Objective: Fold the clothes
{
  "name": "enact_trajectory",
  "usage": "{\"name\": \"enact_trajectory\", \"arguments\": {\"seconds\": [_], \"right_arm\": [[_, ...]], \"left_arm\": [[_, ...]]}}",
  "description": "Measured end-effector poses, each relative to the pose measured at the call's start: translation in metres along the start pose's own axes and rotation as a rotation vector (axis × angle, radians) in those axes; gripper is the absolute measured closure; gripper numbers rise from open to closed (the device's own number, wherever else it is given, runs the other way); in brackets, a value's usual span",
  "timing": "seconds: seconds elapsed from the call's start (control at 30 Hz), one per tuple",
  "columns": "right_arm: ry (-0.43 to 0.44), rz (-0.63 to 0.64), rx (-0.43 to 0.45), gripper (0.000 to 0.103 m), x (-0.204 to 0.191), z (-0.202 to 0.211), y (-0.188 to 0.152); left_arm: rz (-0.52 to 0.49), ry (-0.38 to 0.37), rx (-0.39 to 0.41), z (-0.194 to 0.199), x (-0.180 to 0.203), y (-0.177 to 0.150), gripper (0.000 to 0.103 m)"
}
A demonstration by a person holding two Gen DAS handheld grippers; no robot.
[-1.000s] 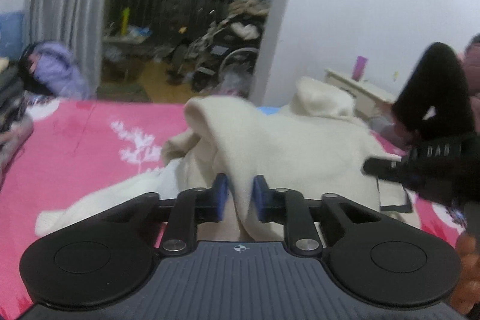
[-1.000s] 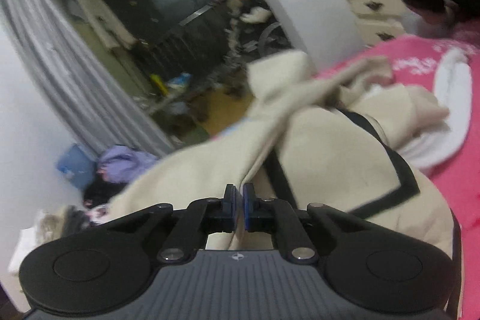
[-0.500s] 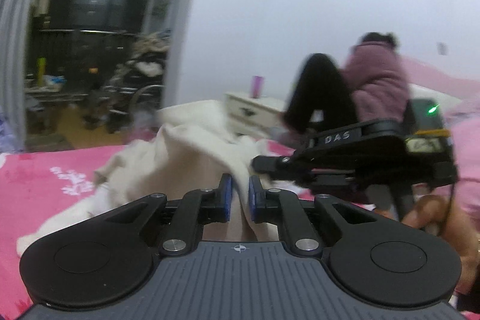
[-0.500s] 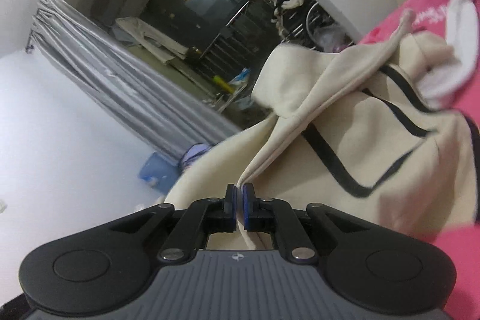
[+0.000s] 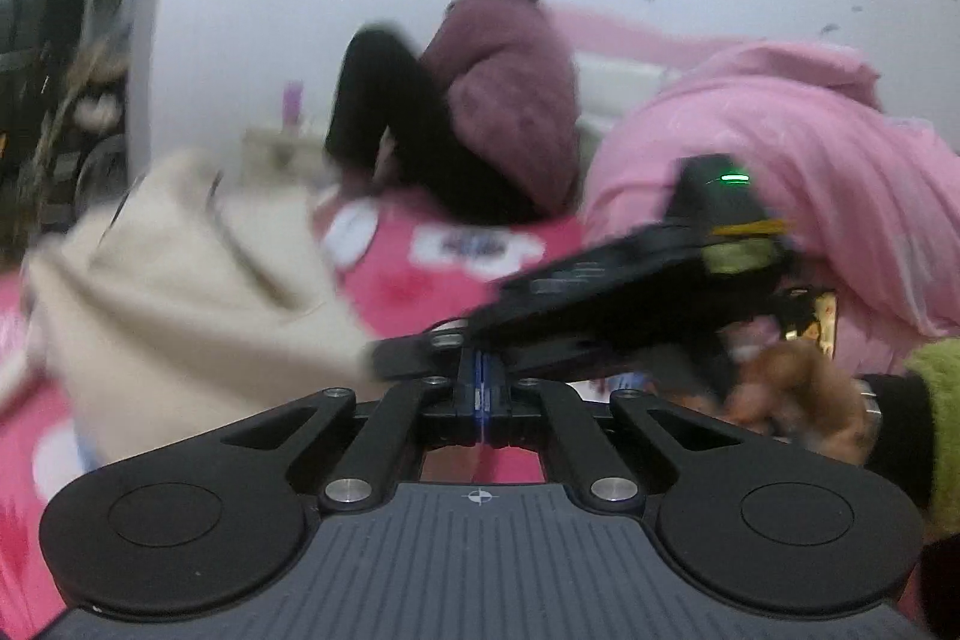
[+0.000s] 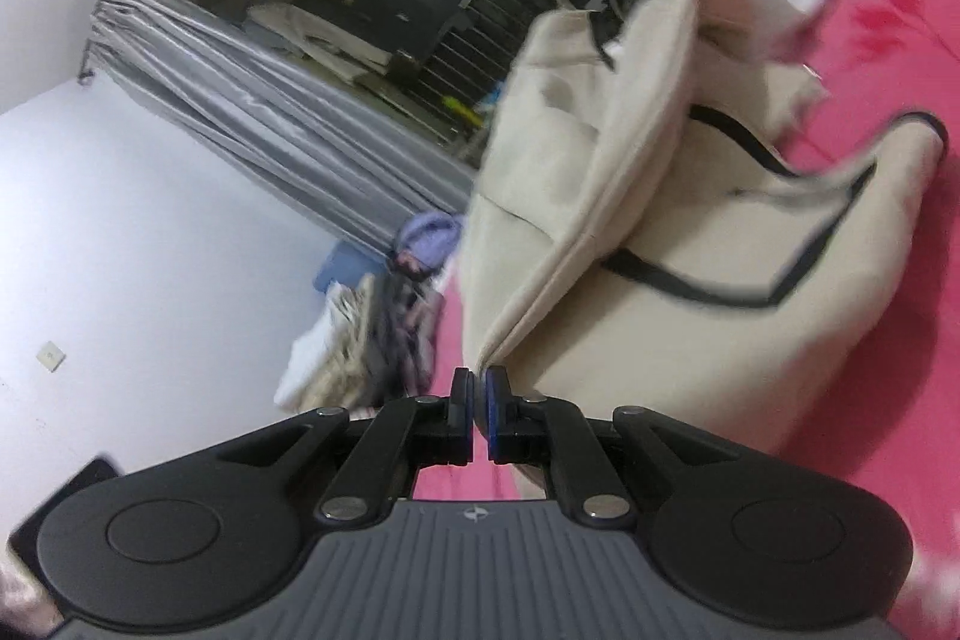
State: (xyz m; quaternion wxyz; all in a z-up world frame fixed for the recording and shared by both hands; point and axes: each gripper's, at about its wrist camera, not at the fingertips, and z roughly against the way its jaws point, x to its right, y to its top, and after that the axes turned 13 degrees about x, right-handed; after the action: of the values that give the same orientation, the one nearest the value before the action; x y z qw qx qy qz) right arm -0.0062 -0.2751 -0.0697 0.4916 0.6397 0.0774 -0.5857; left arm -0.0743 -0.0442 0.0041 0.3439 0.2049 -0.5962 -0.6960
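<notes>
Cloth pinched in my right claw (image 6: 479,388): an edge of the cream garment (image 6: 690,232) sits between its near-closed pads, the rest hanging ahead and to the right above the pink bedspread (image 6: 888,10). My left claw (image 5: 483,388) has just closed fully, nothing visibly between its pads; the garment (image 5: 180,280) bulks to its left, blurred.
</notes>
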Motion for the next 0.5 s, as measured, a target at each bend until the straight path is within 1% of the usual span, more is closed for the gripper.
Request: {"name": "enact_trajectory", "arguments": {"seconds": [0.03, 0.1, 0.17, 0.2, 0.23, 0.27, 0.33, 0.37, 0.4, 0.43, 0.47, 0.5], "right_arm": [[-0.012, -0.014, -0.006, 0.097, 0.004, 0.006, -0.003], [-0.022, -0.042, -0.031, 0.097, 0.01, 0.015, -0.008], [-0.043, -0.036, -0.047, 0.097, 0.011, 0.023, -0.009], [-0.051, -0.027, -0.043, 0.095, 0.008, 0.025, -0.007], [-0.06, -0.017, -0.038, 0.095, 0.005, 0.026, -0.004], [-0.068, -0.007, -0.033, 0.092, 0.002, 0.027, -0.002], [-0.086, 0.025, 0.016, 0.076, -0.003, 0.024, 0.012], [-0.103, 0.034, 0.037, 0.058, -0.001, 0.019, 0.02], [-0.121, 0.044, 0.058, 0.045, 0.001, 0.014, 0.027], [-0.139, 0.053, 0.078, 0.039, 0.003, 0.008, 0.035], [-0.169, 0.068, 0.089, 0.034, 0.007, -0.002, 0.041], [-0.203, 0.076, 0.092, 0.033, 0.014, -0.018, 0.047]], "left_arm": [[0.016, 0.02, -0.018, 0.001, -0.003, -0.002, 0.101], [0.049, 0.062, -0.05, 0.003, -0.014, -0.004, 0.089], [0.078, 0.107, -0.071, 0.002, -0.031, -0.004, 0.066], [0.086, 0.129, -0.075, 0.0, -0.038, -0.003, 0.061], [0.088, 0.152, -0.073, -0.004, -0.043, -0.002, 0.051], [0.09, 0.174, -0.071, -0.007, -0.049, -0.001, 0.038], [0.102, 0.217, -0.051, -0.013, -0.056, 0.0, 0.024], [0.111, 0.242, -0.043, -0.019, -0.061, 0.0, 0.018], [0.12, 0.272, -0.04, -0.029, -0.067, 0.001, 0.015], [0.126, 0.31, -0.04, -0.038, -0.074, 0.001, 0.008], [0.124, 0.359, -0.043, -0.047, -0.08, 0.0, 0.007], [0.11, 0.411, -0.051, -0.058, -0.087, -0.002, 0.007]]}}
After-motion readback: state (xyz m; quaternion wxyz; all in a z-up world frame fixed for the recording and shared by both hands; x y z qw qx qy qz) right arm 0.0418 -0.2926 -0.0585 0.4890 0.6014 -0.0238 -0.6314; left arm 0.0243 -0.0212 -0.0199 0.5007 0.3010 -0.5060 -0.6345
